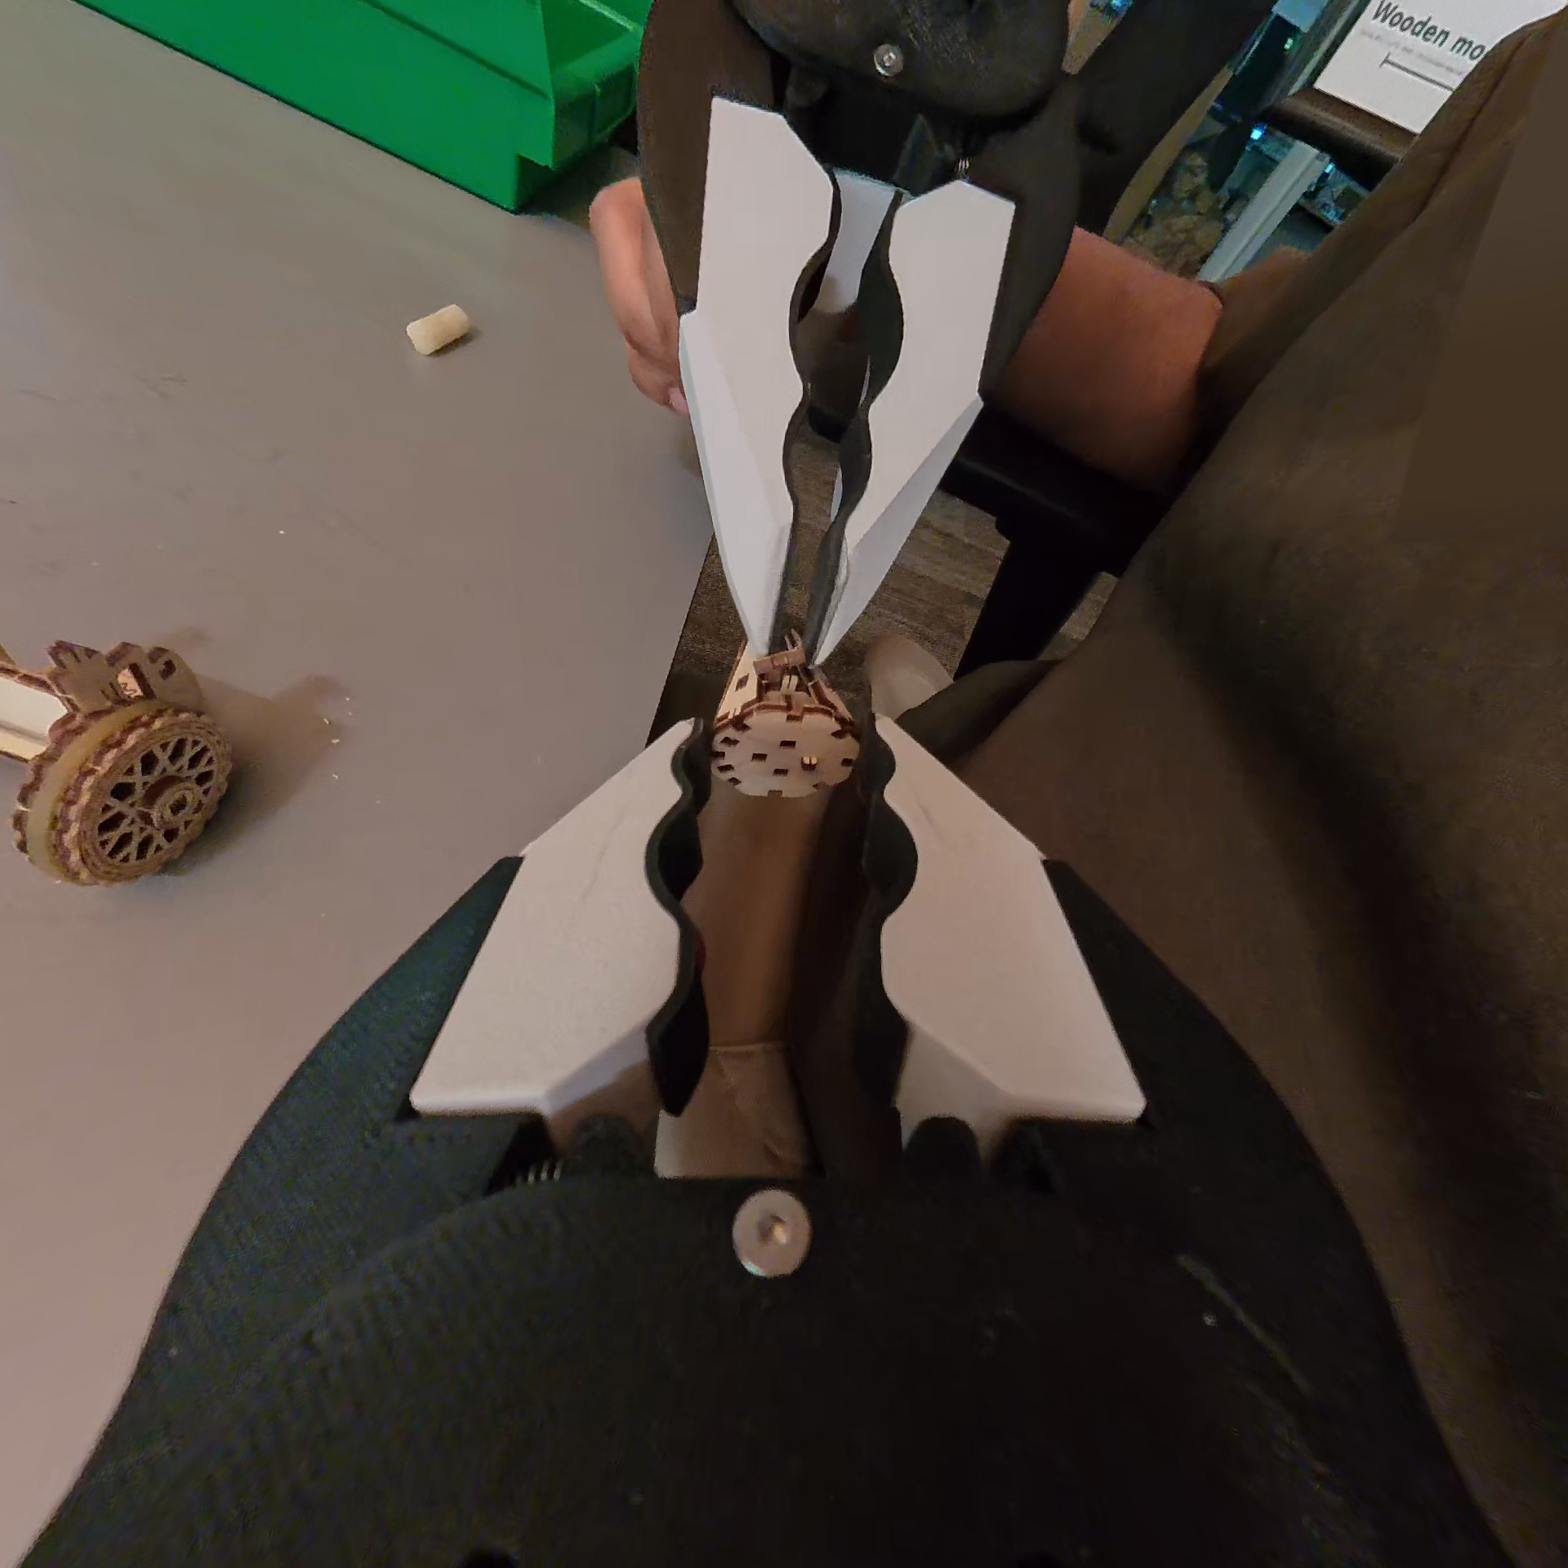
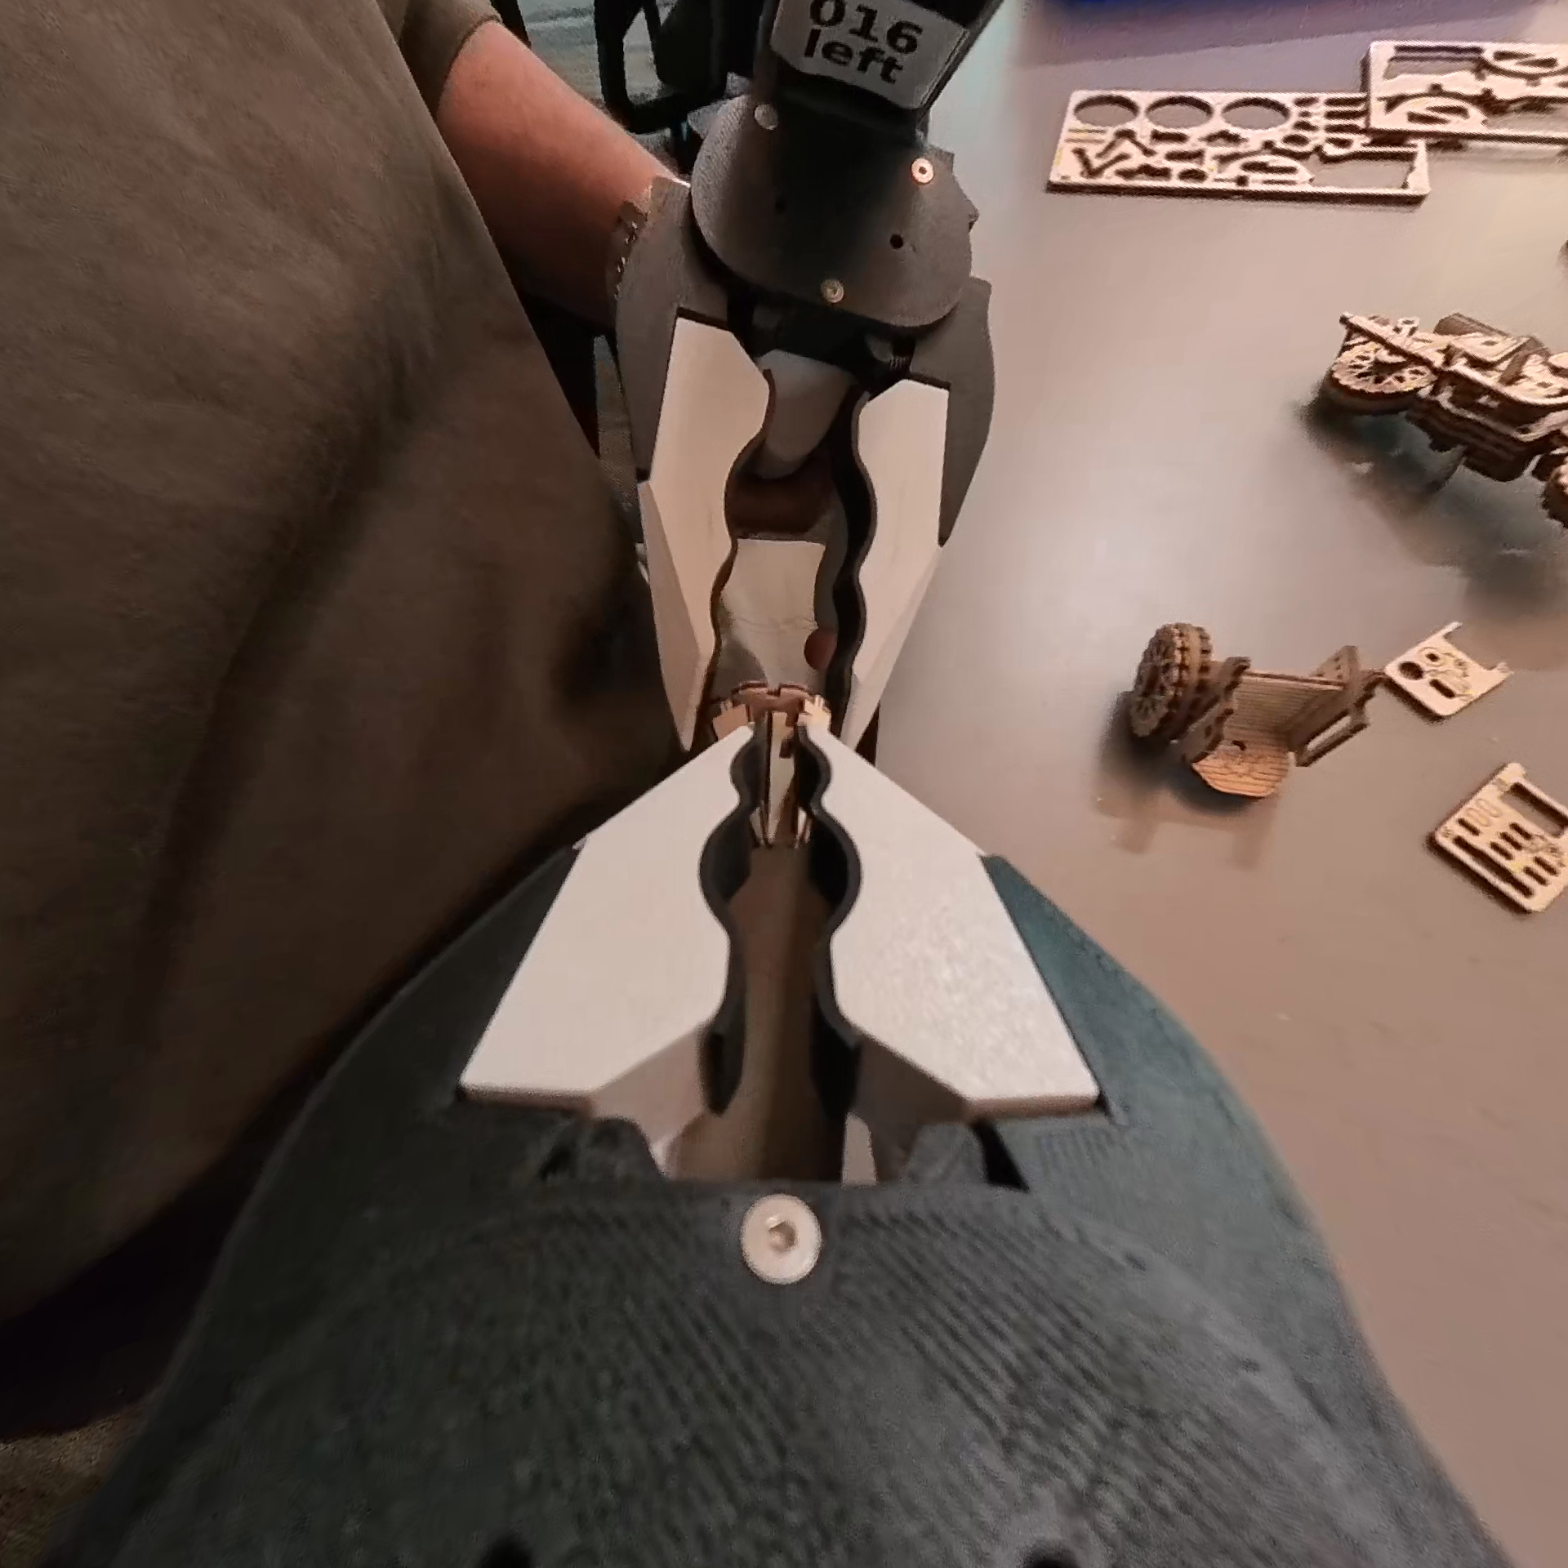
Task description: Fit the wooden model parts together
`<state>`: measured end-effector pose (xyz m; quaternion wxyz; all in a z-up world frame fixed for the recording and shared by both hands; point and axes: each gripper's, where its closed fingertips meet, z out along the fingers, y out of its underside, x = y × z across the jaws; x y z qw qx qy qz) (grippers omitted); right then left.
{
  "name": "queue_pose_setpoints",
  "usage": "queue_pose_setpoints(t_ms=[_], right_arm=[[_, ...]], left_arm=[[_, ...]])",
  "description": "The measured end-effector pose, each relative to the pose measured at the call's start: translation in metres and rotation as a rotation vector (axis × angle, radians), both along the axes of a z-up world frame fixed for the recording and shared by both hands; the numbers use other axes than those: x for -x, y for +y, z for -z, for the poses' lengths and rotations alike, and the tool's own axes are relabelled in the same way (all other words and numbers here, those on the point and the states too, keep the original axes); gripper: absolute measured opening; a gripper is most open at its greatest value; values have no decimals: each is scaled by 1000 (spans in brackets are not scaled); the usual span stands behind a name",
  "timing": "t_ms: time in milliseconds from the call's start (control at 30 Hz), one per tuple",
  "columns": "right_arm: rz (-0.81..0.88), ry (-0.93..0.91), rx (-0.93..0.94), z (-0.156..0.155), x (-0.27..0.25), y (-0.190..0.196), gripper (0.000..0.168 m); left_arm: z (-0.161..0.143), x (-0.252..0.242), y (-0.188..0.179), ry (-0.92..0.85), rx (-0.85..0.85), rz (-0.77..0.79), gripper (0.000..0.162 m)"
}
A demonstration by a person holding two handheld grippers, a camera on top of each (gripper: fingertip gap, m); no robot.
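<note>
Assembly step under way, held in the air off the counter's edge, close to the person's brown shirt. Left tool (image 1: 781, 747) is clamped across a small wooden drum (image 1: 781, 742), its slotted round face turned toward the left wrist camera. Right tool (image 1: 793, 649) comes in from the opposite side, tips nipped onto a small slotted wooden piece (image 1: 785, 662) at the drum's far end; in the right wrist view that piece (image 2: 776, 789) runs thin and upright between the pinched tips (image 2: 776, 764). Whether its tabs are seated cannot be told.

Judgement: the piece is being pressed into the drum. Next move likely calls for a straight push along the drum's axis, left grip firm, no twisting; thin tabs may snap.

Counter (image 1: 339, 509) is grey and matte. On it: a wheeled sub-assembly (image 1: 119, 764), a pale pellet (image 1: 437, 328), a green bin (image 1: 407, 76), punched-out wooden sheets (image 2: 1239, 148), a near-finished wooden vehicle (image 2: 1459, 390), two small slotted plates (image 2: 1502, 848). Room behind is dim; a dark chair frame shows.
</note>
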<state>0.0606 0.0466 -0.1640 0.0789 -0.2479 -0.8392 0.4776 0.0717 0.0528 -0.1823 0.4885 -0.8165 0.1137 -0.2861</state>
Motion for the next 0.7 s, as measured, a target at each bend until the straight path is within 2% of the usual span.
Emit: queue_pose_setpoints(t_ms=[433, 600, 700], right_arm=[[84, 28, -20, 1, 14, 7, 1], [213, 52, -34, -3, 29, 37, 1], [335, 20, -180, 22, 38, 70, 1]], left_arm=[[9, 10, 4, -23, 67, -62, 32], [12, 13, 5, -32, 85, -75, 32], [13, 13, 5, -37, 93, -78, 32]])
